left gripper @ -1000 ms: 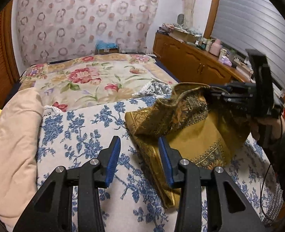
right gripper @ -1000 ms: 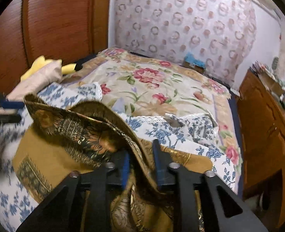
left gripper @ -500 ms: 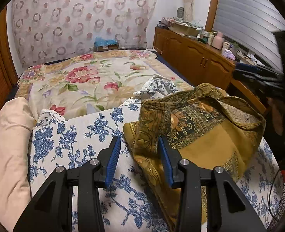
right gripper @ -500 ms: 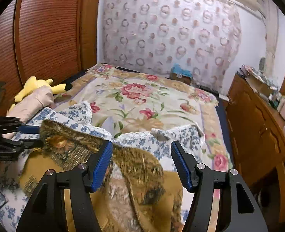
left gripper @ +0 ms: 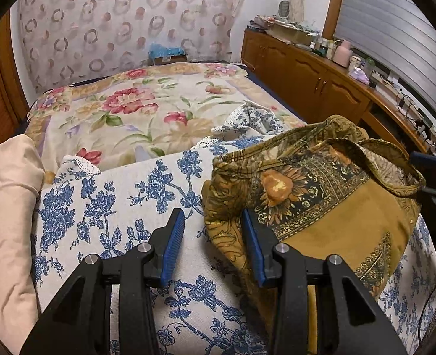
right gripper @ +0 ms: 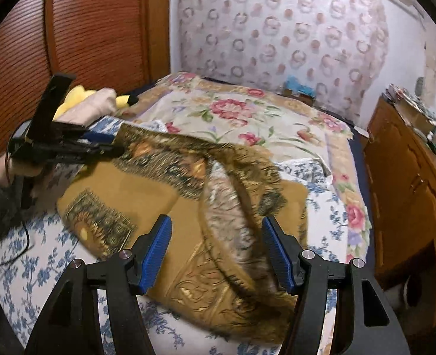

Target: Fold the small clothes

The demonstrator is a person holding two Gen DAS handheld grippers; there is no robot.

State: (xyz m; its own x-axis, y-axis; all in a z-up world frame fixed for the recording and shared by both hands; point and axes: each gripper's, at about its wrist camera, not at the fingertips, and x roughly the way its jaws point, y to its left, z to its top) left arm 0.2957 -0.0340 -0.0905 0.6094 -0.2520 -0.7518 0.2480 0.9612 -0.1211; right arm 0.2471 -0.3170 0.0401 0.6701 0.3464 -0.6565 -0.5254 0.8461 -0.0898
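A mustard-gold patterned garment (left gripper: 330, 195) lies folded over on the blue-floral white cloth (left gripper: 123, 207) on the bed. It also shows in the right wrist view (right gripper: 188, 207). My left gripper (left gripper: 212, 236) is open, its right pad at the garment's left edge, nothing held. It shows from outside in the right wrist view (right gripper: 99, 145), at the garment's far left corner. My right gripper (right gripper: 215, 248) is wide open above the garment's loose folded flap. Its tips show at the right edge of the left wrist view (left gripper: 434, 174).
A beige bundle (left gripper: 5, 207) lies at the left of the bed, a yellow plush toy (right gripper: 76, 97) behind it. A floral bedspread (left gripper: 135, 112) covers the far bed. A wooden sideboard (left gripper: 321, 80) with clutter runs along the right.
My right gripper has let go of the garment's flap, opened wide and drawn back. The flap has dropped over the garment. My left gripper has stayed open, shifted slightly toward the garment's left edge.
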